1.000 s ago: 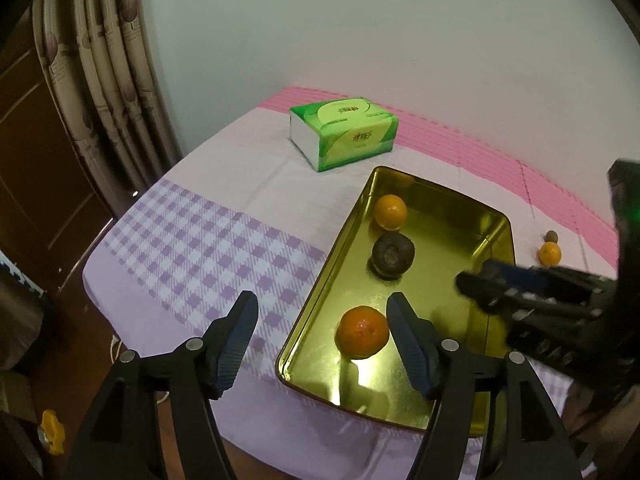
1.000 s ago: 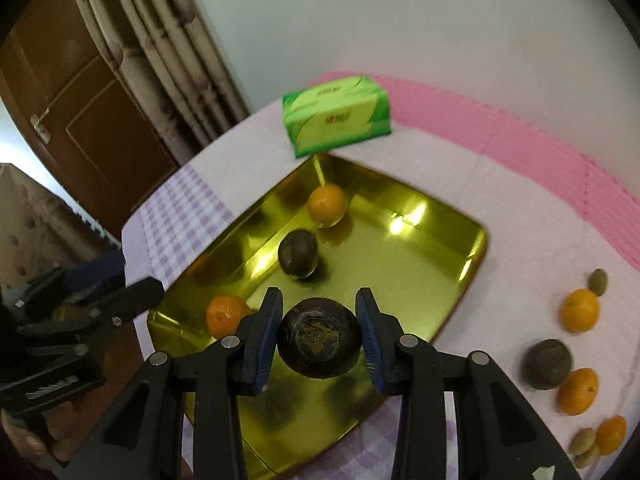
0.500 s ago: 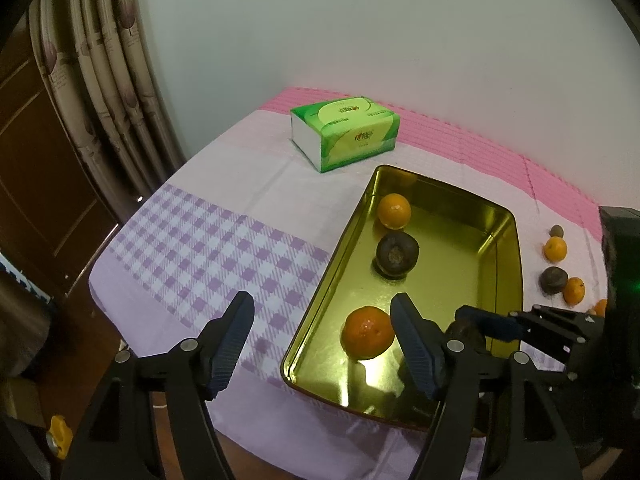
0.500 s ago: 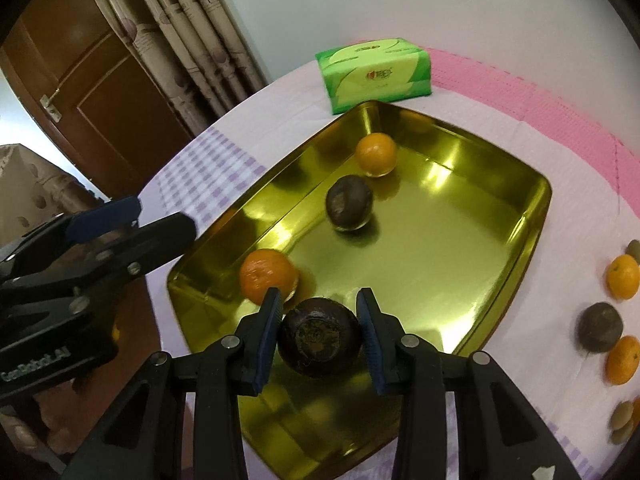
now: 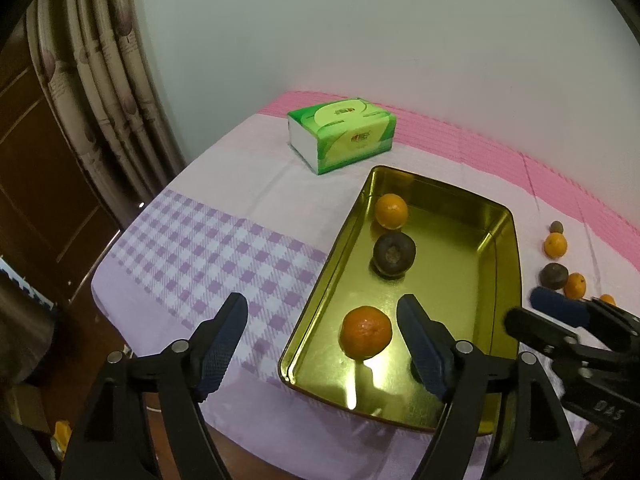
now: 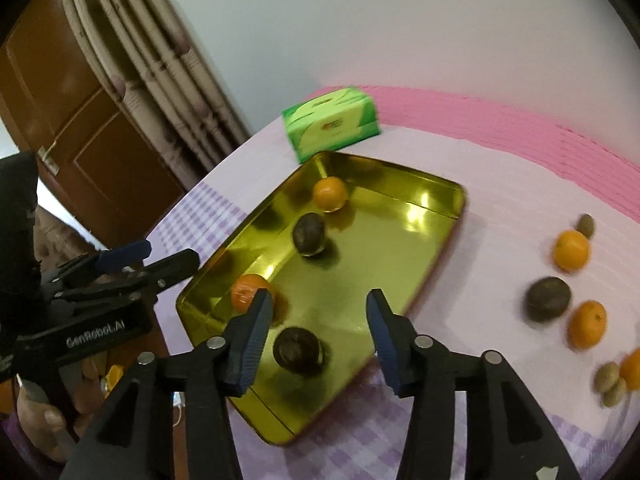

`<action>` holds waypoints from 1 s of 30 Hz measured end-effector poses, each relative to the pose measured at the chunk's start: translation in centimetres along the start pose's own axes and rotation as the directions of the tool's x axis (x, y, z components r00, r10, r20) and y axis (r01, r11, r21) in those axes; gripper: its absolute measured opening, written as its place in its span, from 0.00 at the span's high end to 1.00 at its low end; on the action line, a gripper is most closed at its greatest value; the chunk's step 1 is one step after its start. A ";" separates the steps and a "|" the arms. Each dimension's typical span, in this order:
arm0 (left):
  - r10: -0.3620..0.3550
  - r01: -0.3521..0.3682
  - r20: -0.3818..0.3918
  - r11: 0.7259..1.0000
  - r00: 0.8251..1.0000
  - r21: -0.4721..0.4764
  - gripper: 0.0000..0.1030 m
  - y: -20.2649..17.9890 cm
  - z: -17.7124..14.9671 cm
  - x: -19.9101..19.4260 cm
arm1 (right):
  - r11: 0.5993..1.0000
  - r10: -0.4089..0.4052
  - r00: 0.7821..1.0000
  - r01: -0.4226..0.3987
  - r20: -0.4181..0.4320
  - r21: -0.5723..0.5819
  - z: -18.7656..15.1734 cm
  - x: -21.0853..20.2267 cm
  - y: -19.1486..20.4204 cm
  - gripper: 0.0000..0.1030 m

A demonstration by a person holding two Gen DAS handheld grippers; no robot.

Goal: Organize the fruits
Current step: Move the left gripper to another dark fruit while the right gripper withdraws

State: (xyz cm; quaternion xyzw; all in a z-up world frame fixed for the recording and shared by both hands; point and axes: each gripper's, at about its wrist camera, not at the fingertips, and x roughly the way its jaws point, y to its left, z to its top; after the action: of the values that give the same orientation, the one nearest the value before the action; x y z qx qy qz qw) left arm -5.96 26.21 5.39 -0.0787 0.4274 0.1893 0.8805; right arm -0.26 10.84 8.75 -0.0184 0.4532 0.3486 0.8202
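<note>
Right tool [image 6: 316, 312] opening, empty, above dark fruit [image 6: 298, 350] in gold tray [image 6: 420, 276]; left tool [image 5: 322, 332] opening, empty.

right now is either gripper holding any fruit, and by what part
Nothing is held. The right gripper is opening, the dark fruit loose on the tray. The left gripper is opening, empty.
</note>
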 end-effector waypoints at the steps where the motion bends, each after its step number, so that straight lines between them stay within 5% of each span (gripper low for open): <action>1: 0.000 0.000 0.000 1.000 1.000 0.004 0.24 -0.1 0.0 0.0 | 1.000 -0.005 1.000 0.005 0.008 0.006 -0.3 -0.4 -0.3 0.49; 8: 0.004 -0.004 0.000 1.000 1.000 0.017 0.24 -0.5 -0.3 0.0 | 0.991 -0.134 0.988 0.133 0.071 0.020 -3.0 -4.9 -3.5 0.39; 13: 0.008 -0.009 0.003 0.999 1.000 0.032 0.24 -1.0 -0.4 -0.1 | 0.954 -0.300 0.949 0.298 0.093 0.037 -5.6 -8.6 -7.4 0.34; 23: 0.037 -0.039 0.022 0.994 0.999 0.101 0.23 -2.8 -1.1 0.0 | 0.804 -0.583 0.811 0.565 0.058 0.185 -10.1 -14.1 -17.6 0.23; 30: 0.060 -0.068 0.050 0.984 0.997 0.166 0.23 -4.2 -1.6 -0.2 | 0.695 -0.689 0.724 0.668 -0.017 0.267 -12.8 -16.3 -23.7 0.17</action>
State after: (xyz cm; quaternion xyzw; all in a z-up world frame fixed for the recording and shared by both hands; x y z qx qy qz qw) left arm -5.51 21.80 4.50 0.0138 0.4243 0.1826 0.8868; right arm -1.24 -20.57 6.74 -0.0641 0.4202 -0.0395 0.9043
